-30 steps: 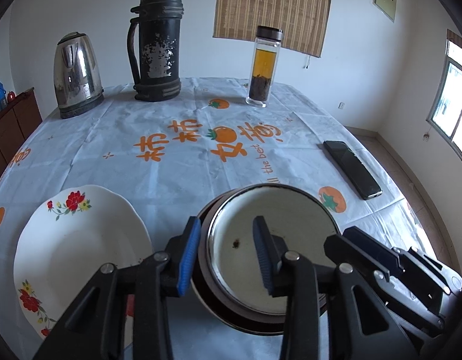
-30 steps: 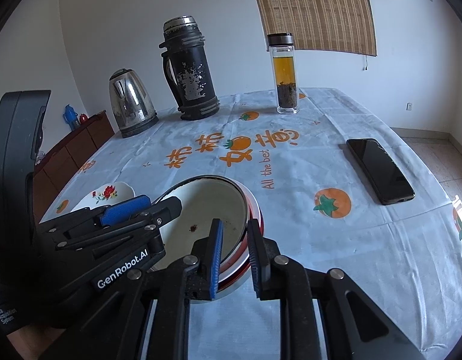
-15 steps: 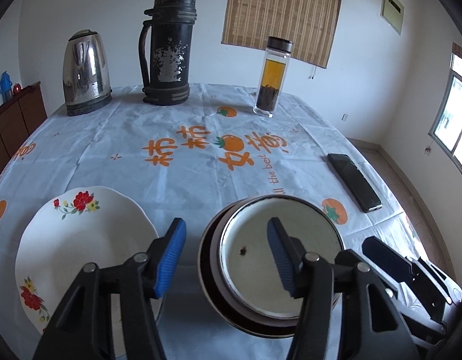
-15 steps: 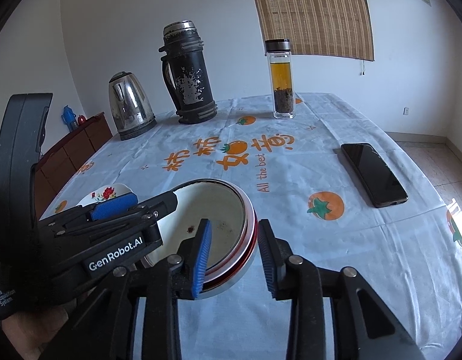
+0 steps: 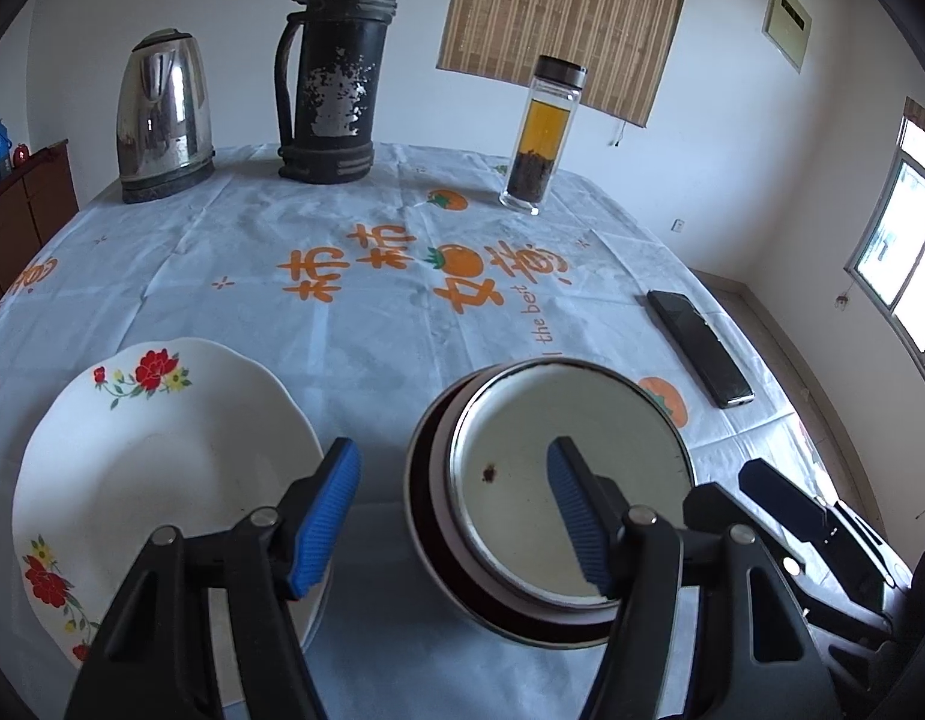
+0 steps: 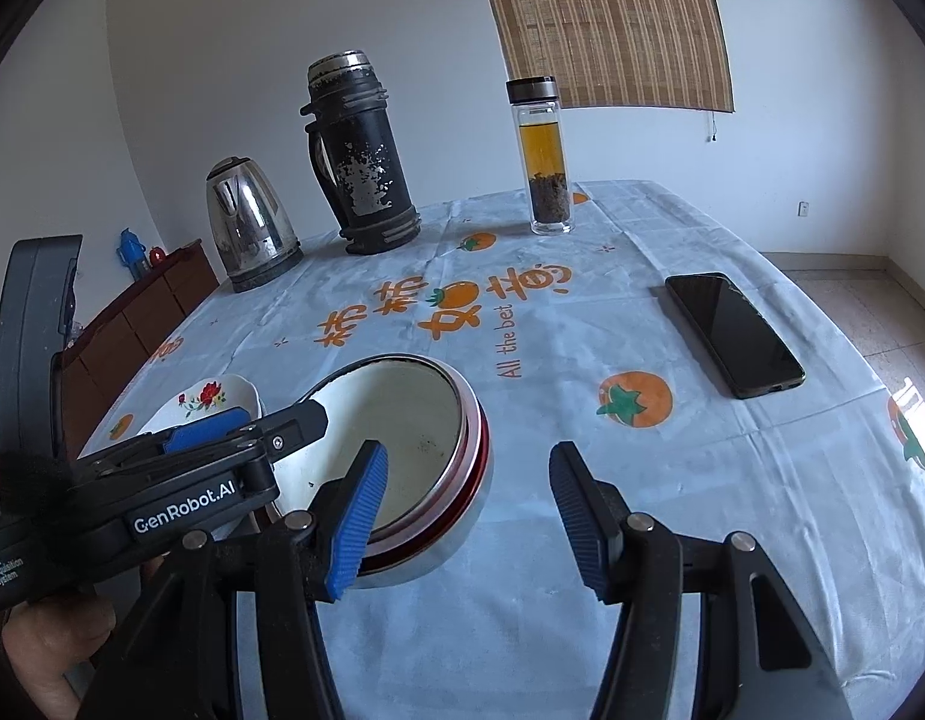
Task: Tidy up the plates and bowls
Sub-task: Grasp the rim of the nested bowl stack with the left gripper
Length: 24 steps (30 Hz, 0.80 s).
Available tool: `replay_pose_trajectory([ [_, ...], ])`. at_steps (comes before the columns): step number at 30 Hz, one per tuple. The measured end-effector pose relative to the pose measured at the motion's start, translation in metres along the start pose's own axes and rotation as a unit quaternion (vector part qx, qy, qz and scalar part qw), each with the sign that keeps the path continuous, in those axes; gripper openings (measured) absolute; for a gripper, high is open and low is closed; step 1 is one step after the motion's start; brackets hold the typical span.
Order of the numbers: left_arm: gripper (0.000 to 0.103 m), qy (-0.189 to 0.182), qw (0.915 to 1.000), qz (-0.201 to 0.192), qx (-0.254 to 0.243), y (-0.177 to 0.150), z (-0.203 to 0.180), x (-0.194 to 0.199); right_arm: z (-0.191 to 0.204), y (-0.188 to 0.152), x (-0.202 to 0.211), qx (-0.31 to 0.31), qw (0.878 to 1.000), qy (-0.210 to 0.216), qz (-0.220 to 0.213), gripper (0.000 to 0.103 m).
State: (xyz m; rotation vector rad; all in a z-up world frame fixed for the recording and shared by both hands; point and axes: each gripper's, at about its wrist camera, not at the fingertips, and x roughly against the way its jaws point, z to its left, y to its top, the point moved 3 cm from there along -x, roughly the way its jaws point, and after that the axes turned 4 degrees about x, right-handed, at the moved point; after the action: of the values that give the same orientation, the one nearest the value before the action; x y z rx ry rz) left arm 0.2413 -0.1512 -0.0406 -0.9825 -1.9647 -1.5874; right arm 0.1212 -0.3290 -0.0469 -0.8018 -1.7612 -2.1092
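Note:
A stack of nested bowls (image 5: 522,480), cream enamel on top with a red rim below, stands on the tablecloth near the front edge; it also shows in the right wrist view (image 6: 414,420). A white floral plate (image 5: 156,462) lies to its left, partly hidden in the right wrist view (image 6: 207,399). My left gripper (image 5: 456,510) is open and empty, jaws wide over the bowls' left rim. My right gripper (image 6: 468,516) is open and empty at the bowls' right side, its left finger over the rim.
A steel kettle (image 5: 162,120), a black thermos (image 5: 330,66) and a glass tea bottle (image 5: 540,138) stand at the table's far side. A black phone (image 6: 732,333) lies to the right. A wooden cabinet (image 6: 138,324) stands left of the table.
Both grippers have opened wide and let go of the bowl rim. Both have drawn back and up a little from the stacked bowls.

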Motion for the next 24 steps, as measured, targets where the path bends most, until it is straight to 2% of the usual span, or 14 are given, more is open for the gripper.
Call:
replay_pose_trajectory([
  [9,0.063,-0.004,0.9997,0.025,0.007,-0.004,0.003,-0.011,0.001,-0.001,-0.014,-0.008,1.0,0.003,0.015,0.058],
  [14,0.043,-0.002,0.9992,0.04,-0.006,-0.009,-0.002,-0.018,0.003,-0.005,-0.024,-0.011,0.999,0.013,0.036,0.048],
  [19,0.039,0.006,0.9988,0.047,-0.01,-0.012,-0.002,-0.024,0.004,-0.007,-0.03,-0.017,0.998,0.027,0.046,0.041],
  [22,0.039,0.002,0.9984,0.056,-0.006,-0.014,-0.001,-0.028,0.003,-0.008,-0.034,-0.021,0.998,0.028,0.054,0.041],
  [24,0.04,0.009,0.9984,0.054,-0.015,-0.016,-0.003,-0.028,0.002,-0.008,-0.034,-0.02,0.998,0.024,0.053,0.037],
])
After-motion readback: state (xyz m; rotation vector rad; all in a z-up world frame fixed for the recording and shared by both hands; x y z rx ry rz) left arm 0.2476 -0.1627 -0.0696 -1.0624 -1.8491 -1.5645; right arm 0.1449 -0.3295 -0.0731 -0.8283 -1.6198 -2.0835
